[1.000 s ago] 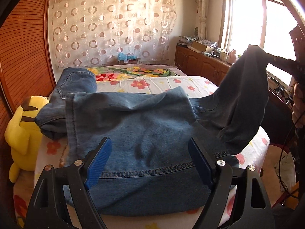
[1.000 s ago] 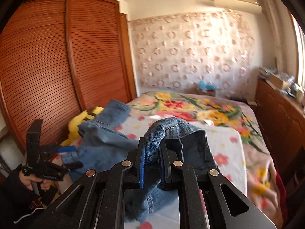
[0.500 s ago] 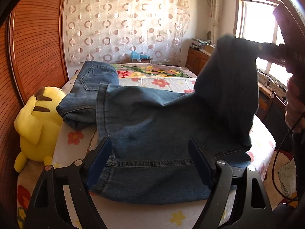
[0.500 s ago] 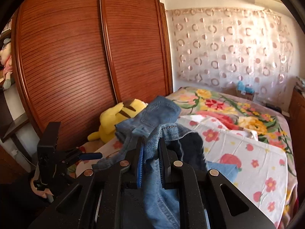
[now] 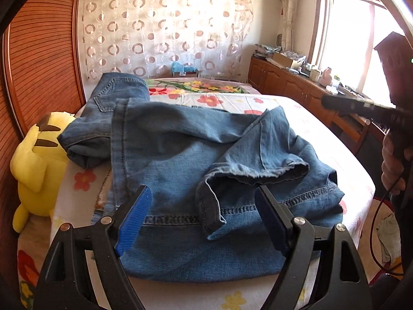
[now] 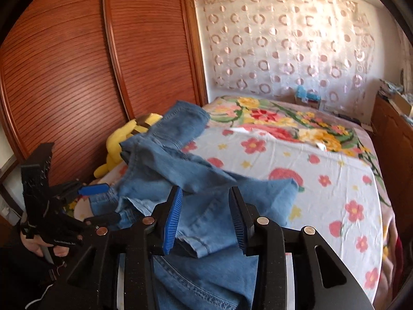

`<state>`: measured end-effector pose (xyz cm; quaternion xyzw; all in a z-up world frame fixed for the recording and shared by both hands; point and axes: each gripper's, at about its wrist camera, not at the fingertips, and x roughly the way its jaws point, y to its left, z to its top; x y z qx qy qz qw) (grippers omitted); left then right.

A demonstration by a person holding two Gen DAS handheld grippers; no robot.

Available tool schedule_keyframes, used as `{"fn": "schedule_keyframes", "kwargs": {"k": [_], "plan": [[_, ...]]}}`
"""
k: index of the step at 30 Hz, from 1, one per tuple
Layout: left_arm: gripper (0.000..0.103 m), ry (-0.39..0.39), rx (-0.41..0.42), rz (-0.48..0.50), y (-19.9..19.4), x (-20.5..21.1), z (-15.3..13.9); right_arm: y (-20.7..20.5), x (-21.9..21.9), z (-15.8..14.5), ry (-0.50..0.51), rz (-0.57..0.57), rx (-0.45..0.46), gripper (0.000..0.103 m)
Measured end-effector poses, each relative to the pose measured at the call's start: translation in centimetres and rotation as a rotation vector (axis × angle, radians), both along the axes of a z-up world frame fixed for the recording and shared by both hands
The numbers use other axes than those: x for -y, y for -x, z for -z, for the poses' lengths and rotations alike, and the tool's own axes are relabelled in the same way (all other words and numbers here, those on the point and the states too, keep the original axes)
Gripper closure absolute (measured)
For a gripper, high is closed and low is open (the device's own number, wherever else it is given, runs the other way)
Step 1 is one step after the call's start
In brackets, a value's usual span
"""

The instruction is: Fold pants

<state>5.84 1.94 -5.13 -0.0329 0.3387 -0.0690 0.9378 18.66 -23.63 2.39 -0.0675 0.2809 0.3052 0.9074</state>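
Blue jeans [image 5: 180, 155] lie on the flowered bed [image 5: 322, 129], waist end at the far left. One leg hem [image 5: 258, 170] lies dropped across the other leg near the front. My left gripper [image 5: 204, 219] is open and empty just above the near hem. My right gripper [image 6: 205, 217] is open and empty above the jeans [image 6: 206, 186]. The right gripper also shows at the right edge of the left wrist view [image 5: 361, 106], and the left gripper shows at the left of the right wrist view [image 6: 93, 188].
A yellow plush toy [image 5: 36, 162] sits at the bed's left edge against the wooden wardrobe doors [image 6: 77, 64]. A wooden cabinet [image 5: 296, 82] with clutter runs under the window on the right. A patterned curtain [image 5: 165, 25] hangs behind the bed.
My right gripper carried the leg hem leftward over the other leg, then opened and let it go. The hem now lies on the jeans. The left gripper stayed open.
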Motion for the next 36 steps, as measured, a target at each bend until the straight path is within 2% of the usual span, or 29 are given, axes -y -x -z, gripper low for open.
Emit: {"fn": "schedule_keyframes", "kwargs": {"k": [6,13,17,20,22,24,32,36], "plan": [[0.02,0.014,-0.016,-0.007,-0.1,-0.3,1.0,-0.9,-1.6,3.2,0.056,0.031,-0.083,0.064],[0.02,0.007,-0.051,-0.027,-0.3,-0.7,2.2,-1.7,-3.3,5.5,0.045,0.053,-0.196,0.064],[0.02,-0.001,-0.063,-0.024,-0.4,-0.9,2.7,-1.2,-4.1,6.4,0.032,0.058,-0.227,0.064],[0.02,-0.001,-0.061,-0.024,-0.3,-1.0,2.6,-1.0,-4.3,6.2,0.034,0.061,-0.226,0.064],[0.02,-0.004,-0.059,-0.027,-0.3,-1.0,2.6,-1.1,-4.5,6.2,0.028,0.06,-0.231,0.059],[0.02,-0.006,-0.055,-0.031,-0.5,-1.0,2.6,-1.4,-4.7,6.6,0.024,0.05,-0.235,0.047],[0.02,-0.013,-0.048,-0.035,-0.4,-0.8,2.6,-2.2,-6.0,7.4,0.048,0.057,-0.208,0.046],[0.02,-0.014,-0.038,-0.038,-0.4,-0.8,2.6,-1.1,-6.2,8.0,0.082,0.047,-0.197,0.054]]}}
